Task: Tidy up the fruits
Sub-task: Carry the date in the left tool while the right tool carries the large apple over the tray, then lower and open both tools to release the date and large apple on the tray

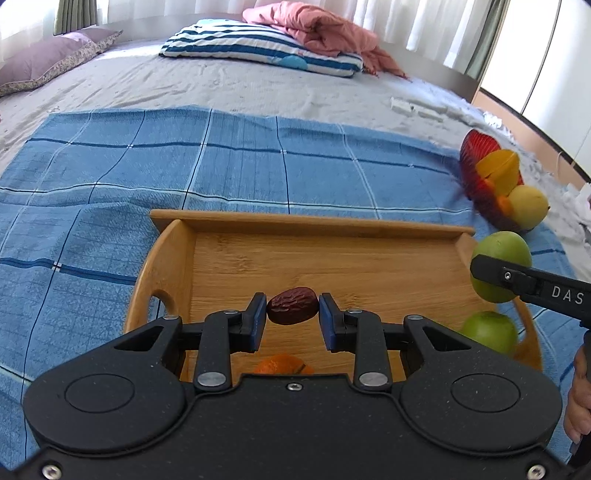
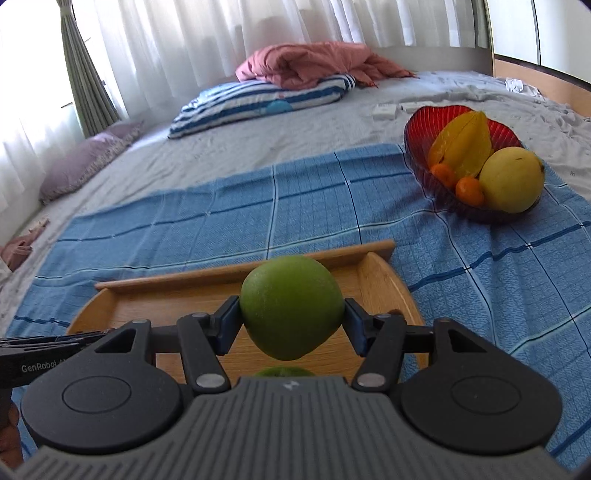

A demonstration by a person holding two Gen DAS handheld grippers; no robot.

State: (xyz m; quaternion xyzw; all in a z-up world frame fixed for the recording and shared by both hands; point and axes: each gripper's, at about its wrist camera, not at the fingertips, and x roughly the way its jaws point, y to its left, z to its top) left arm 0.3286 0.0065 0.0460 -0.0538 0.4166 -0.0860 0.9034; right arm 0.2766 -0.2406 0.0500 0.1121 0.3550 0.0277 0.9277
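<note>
My left gripper is shut on a wrinkled dark red date, held above the wooden tray. An orange fruit lies in the tray just under the gripper, partly hidden. My right gripper is shut on a green fruit over the same tray; in the left wrist view that fruit hangs at the tray's right end. A second green fruit lies in the tray below it. The red glass bowl holds a starfruit, a yellow fruit and small oranges.
The tray and bowl rest on a blue checked cloth spread over a grey bed. A striped pillow, a pink blanket and a purple pillow lie at the far side. White boxes sit behind the bowl.
</note>
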